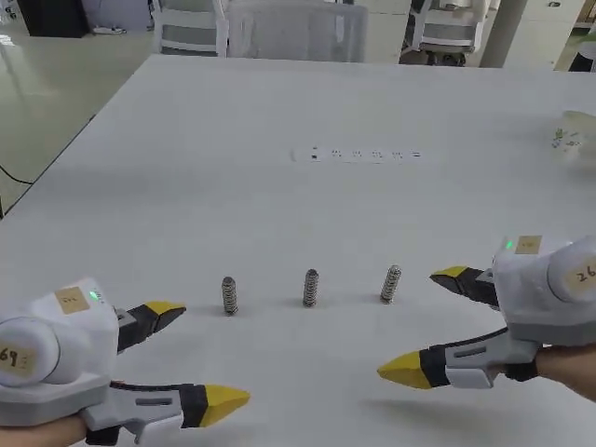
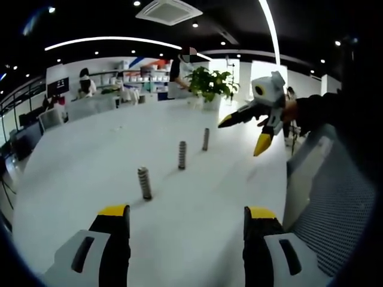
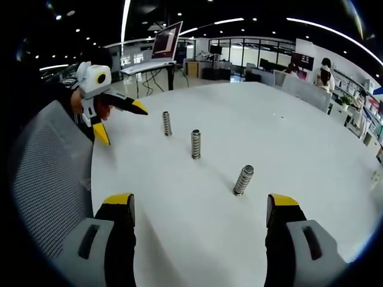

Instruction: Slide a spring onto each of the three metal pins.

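My left hand-held gripper point(image 1: 214, 352) sat at 7 o'clock, jaws apart, empty; my right hand-held gripper point(image 1: 407, 323) at 4 o'clock, same. Toward 12 on surface point(image 1: 279, 214): left spring point(image 1: 229, 295), middle spring point(image 1: 311, 288), right spring point(image 1: 391, 284), upright in row, pins perhaps inside. Judged light, squashy, tippy; pinch mid-coil softly.

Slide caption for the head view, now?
Three springs stand in a row on the table; the left gripper and right gripper, both open, hover nearer the camera.
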